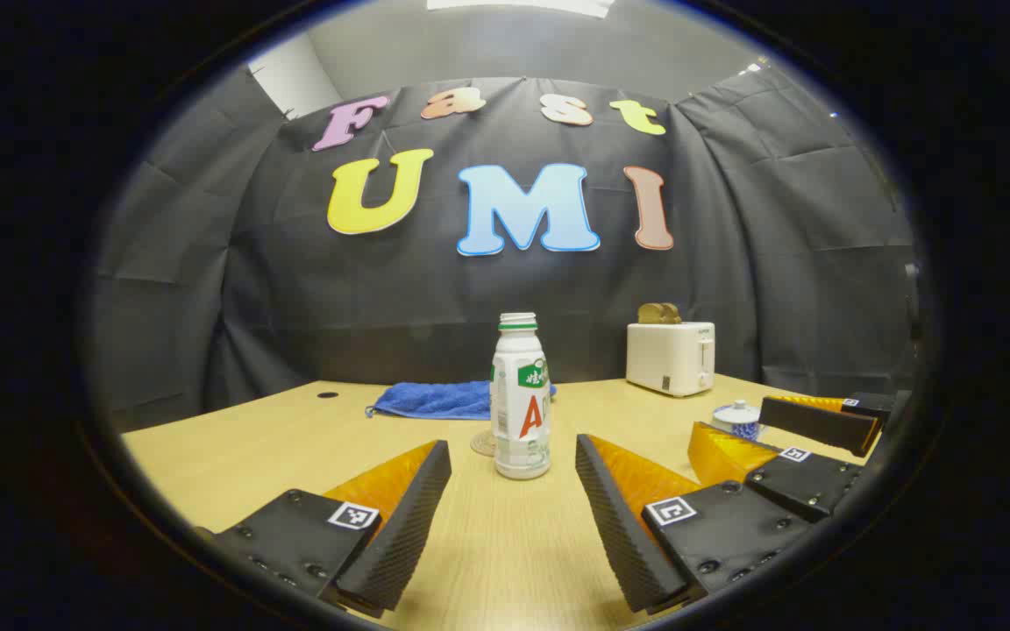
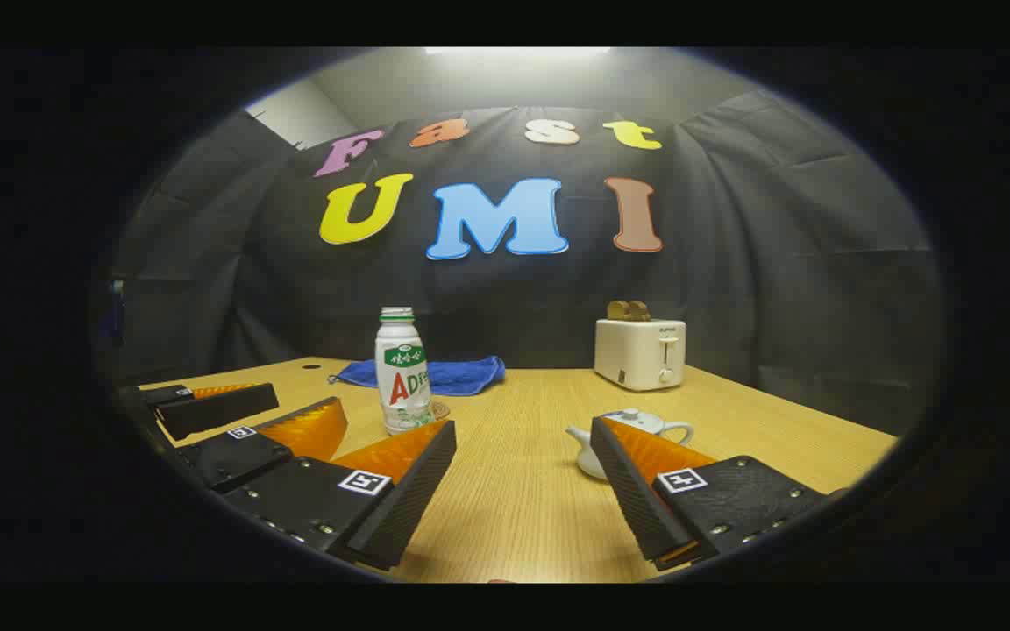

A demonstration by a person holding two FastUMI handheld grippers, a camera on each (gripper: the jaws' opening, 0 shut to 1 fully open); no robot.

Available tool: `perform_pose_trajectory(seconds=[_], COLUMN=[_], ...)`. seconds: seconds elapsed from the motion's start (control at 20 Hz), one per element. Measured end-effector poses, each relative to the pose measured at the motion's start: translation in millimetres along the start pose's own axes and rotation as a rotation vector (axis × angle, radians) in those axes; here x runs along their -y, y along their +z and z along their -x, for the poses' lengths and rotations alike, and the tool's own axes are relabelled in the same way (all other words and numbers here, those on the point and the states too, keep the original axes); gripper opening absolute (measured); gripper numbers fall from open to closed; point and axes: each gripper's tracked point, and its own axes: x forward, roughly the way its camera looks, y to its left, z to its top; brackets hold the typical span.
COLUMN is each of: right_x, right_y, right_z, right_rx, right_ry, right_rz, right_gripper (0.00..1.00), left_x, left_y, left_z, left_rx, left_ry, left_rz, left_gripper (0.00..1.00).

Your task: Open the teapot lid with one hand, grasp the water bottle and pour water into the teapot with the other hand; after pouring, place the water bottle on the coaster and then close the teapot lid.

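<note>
- The table (image 1: 233, 456) fills the lower half of both views, and I see its pale wood running back to the black cloth wall.
- My left gripper (image 1: 512, 491) sits at the bottom of the left gripper view, fingers wide apart and holding nothing; in the right gripper view it shows at lower left.
- My right gripper (image 2: 522, 473) sits at the bottom of the right gripper view, fingers also spread and empty; in the left gripper view it shows at the right edge.
- A toaster (image 1: 671, 357) stands at the back right of the table with toast sticking out of its slots.
- A blue cloth (image 1: 435, 399) lies at the back, just behind the bottle.
- The bottle (image 1: 520, 399) stands upright at centre of the left gripper view, between my left fingers but farther off, uncapped.
- The teapot (image 2: 593, 443) sits right of centre in the right gripper view, partly hidden behind my right finger, lid on.
- The coaster (image 1: 482, 443) peeks out just beside the bottle's base, on its left; whether the bottle touches it I cannot tell.
</note>
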Motion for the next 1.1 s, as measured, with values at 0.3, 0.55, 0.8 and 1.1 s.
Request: perform_pose_trajectory(seconds=[0.3, 0.55, 0.8, 1.1], right_x=[0.1, 0.7, 7.8, 18.4], right_y=[0.2, -1.0, -1.2, 1.8], right_z=[-0.1, -0.4, -1.0, -5.2], right_rx=[0.000, -0.001, -0.009, 0.001], right_ry=[-0.001, -0.008, -0.052, -0.069], right_rz=[0.000, 0.000, -0.002, 0.003], right_gripper=[0.95, 0.95, 0.95, 0.95], left_x=[-0.1, -1.7, -1.1, -1.9], left_y=[-0.1, -1.0, -0.9, 1.5], left_z=[-0.1, -0.5, 0.6, -7.5], left_rx=[0.000, -0.001, -0.009, -0.001], left_ry=[0.000, 0.011, 0.010, 0.001], left_rz=[0.000, -0.001, -0.003, 0.005], left_gripper=[1.00, 0.95, 0.89, 1.00])
